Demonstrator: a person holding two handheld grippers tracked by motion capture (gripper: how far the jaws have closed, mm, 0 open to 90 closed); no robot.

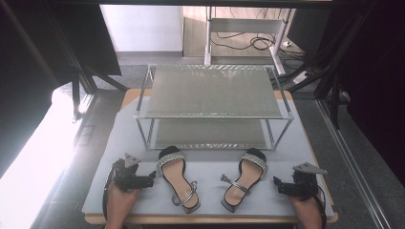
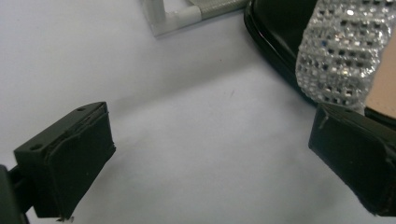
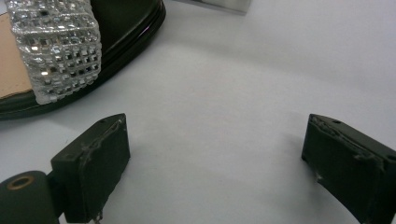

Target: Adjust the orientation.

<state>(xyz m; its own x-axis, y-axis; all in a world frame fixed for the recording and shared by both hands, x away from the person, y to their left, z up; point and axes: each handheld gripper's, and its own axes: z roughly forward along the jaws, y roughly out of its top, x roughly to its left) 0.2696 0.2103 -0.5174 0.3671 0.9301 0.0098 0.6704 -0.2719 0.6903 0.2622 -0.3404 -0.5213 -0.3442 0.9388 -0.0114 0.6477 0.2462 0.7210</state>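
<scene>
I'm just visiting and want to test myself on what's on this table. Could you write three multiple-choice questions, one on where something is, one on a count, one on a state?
1. Where do the sandals lie?
A. on the rack's top shelf
B. on the mat in front of the rack
C. on the floor

2. How many shelves has the rack?
A. two
B. three
C. four

3. How do the left gripper's jaws stand?
A. shut on a strap
B. shut on nothing
C. open, holding nothing

Answers:
1 B: left sandal and right sandal rest before the rack.
2 A: one upper, one lower.
3 C: left gripper shows bare mat between its jaws.
</scene>
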